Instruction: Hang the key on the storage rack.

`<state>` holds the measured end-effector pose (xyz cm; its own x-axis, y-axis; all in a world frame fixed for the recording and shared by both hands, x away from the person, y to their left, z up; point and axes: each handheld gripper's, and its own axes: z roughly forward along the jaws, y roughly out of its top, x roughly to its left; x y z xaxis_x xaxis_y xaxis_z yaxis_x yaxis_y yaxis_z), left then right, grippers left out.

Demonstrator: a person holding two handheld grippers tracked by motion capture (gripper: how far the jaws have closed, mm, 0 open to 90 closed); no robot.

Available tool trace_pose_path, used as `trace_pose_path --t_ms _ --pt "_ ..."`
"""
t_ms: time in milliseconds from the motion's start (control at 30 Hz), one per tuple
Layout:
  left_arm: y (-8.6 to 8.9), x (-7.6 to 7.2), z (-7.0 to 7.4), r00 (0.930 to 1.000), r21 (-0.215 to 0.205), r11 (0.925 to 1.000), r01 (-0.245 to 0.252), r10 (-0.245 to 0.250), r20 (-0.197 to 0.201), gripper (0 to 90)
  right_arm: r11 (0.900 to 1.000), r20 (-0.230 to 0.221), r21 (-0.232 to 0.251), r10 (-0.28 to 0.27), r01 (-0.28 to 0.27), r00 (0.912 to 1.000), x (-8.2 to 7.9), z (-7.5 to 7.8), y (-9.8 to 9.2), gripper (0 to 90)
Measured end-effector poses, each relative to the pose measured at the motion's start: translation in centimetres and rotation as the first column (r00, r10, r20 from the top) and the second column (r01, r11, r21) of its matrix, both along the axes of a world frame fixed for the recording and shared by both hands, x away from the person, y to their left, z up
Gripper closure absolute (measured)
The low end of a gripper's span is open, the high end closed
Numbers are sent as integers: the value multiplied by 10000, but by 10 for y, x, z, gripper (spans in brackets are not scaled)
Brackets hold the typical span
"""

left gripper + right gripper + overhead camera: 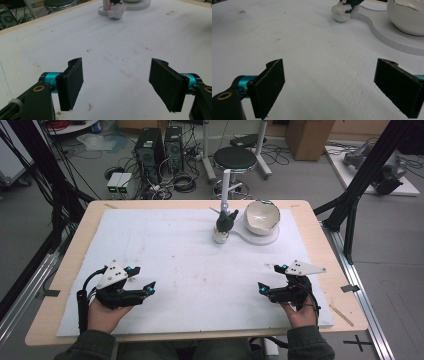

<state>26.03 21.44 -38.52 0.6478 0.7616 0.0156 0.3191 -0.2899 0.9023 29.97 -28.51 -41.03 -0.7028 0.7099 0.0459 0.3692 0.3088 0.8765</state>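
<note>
Left gripper: the left gripper [150, 287] rests low at about 8 o'clock on the white mat [165, 265], held from below by the person's left hand [102, 315]; in the left gripper view its jaws stand wide apart, with bare mat between them, gripping and touching no object.
Right gripper: the right gripper [261, 288] sits at about 4 o'clock, in the right hand [300, 314]; the right gripper view shows its jaws spread wide, nothing between them.
Jaw pads: flat black rectangular pads [72, 83], matte with a faintly fuzzy edge, carried on turquoise metal cylinders and black arms.
Top plates: a pale grey three-cornered plate rides on each gripper.
Small figure: a little toy figure [223, 226], dark green above and white below, stands far across the mat at roughly 1 o'clock, well apart from both grippers, against the edge of the white base.
Bowl: a glossy white rounded bowl [262, 217] with an uneven rim sits on a flat white base [270, 238] with a ribbed curved edge, just right of the figure.
Surface: the mat is matte, scuffed and speckled, laid over a light wooden table [320, 250] with rounded corners.
</note>
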Motion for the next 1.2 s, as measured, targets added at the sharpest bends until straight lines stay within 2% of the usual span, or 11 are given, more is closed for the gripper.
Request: trace_pose_path --t_ms 1200 --pt "19 -24 -12 9997 214 9995 -239 241 -91 271 10000 -58 79 16 -15 10000 0 -1 0 88"
